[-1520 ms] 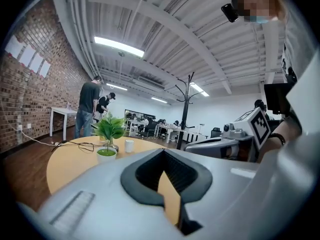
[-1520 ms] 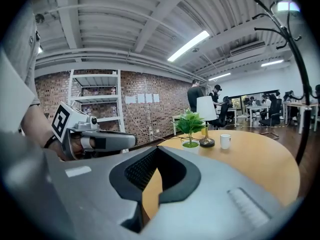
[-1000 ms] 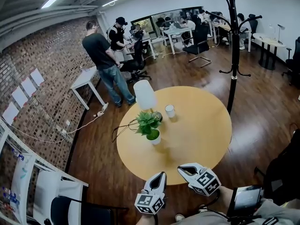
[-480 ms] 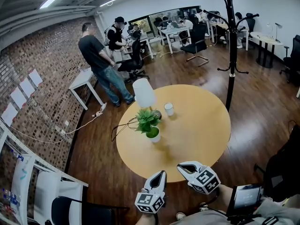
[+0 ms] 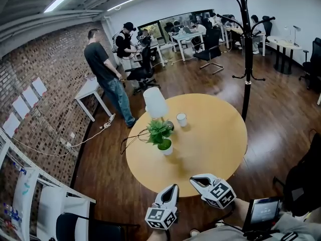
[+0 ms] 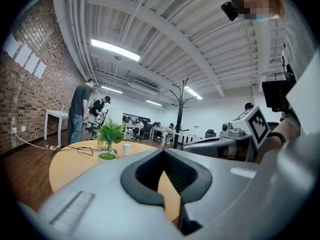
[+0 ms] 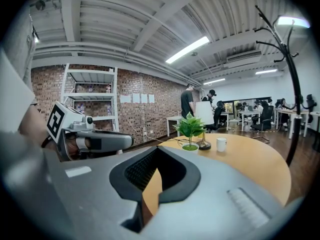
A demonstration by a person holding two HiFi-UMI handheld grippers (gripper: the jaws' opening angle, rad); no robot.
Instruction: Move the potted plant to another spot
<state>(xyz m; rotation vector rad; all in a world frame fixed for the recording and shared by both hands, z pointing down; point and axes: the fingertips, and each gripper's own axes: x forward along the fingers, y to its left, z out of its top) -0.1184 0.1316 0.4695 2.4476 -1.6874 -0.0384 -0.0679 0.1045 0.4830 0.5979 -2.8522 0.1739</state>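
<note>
Potted plant (image 5: 161, 136), green leaves in a small white pot, stood upright on the left part of the round wooden table (image 5: 215, 139), left of centre in the head view and well apart from both grippers. At the far left of the frame ran a brick wall (image 5: 50, 69) with white sheets pinned to it. A person (image 5: 103, 59) in a dark shirt stood on the floor beyond the table's upper left edge. A dark cable (image 5: 131, 137) lay looped on the tabletop just left of the plant; where it ended was hard to tell. Just behind the plant stood a lamp (image 5: 155, 102) with a white shade, and to its right a white cup (image 5: 181, 119), near the plant but not touching it. A black coat rack (image 5: 248, 49) rose from the floor at the table's upper right. At the bottom of the frame, the left gripper (image 5: 172, 188) hung at the table's near rim with its jaws closed together on nothing. The right gripper (image 5: 194, 181), just beside it, likewise had its jaws pressed together and empty.
</note>
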